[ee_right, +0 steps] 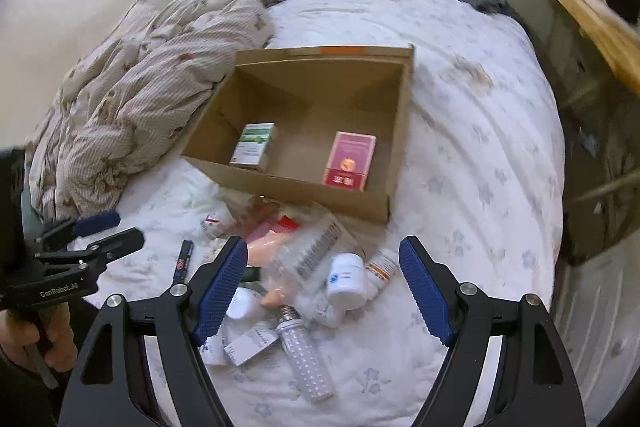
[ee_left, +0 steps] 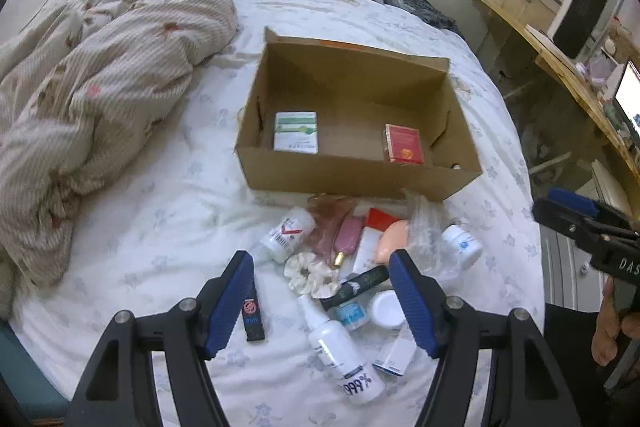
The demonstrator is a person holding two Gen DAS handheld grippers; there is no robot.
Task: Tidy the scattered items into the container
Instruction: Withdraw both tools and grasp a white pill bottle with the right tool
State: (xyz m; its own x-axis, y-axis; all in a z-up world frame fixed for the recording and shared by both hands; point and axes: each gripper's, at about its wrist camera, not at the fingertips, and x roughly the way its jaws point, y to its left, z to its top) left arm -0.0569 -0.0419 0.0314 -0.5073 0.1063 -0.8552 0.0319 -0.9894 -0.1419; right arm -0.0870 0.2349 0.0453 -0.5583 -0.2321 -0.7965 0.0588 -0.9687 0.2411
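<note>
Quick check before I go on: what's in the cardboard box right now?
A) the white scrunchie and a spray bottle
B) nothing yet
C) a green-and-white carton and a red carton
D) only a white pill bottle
C: the cardboard box holds a green-and-white carton at one end and a red carton at the other; the rest lies on the bed.

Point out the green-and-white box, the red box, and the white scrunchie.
green-and-white box (ee_left: 296,131), left wrist view, middle of its top face.
red box (ee_right: 350,161), right wrist view, middle of its pink-red top face.
white scrunchie (ee_left: 310,273), left wrist view, on its ruffled fabric ring.
</note>
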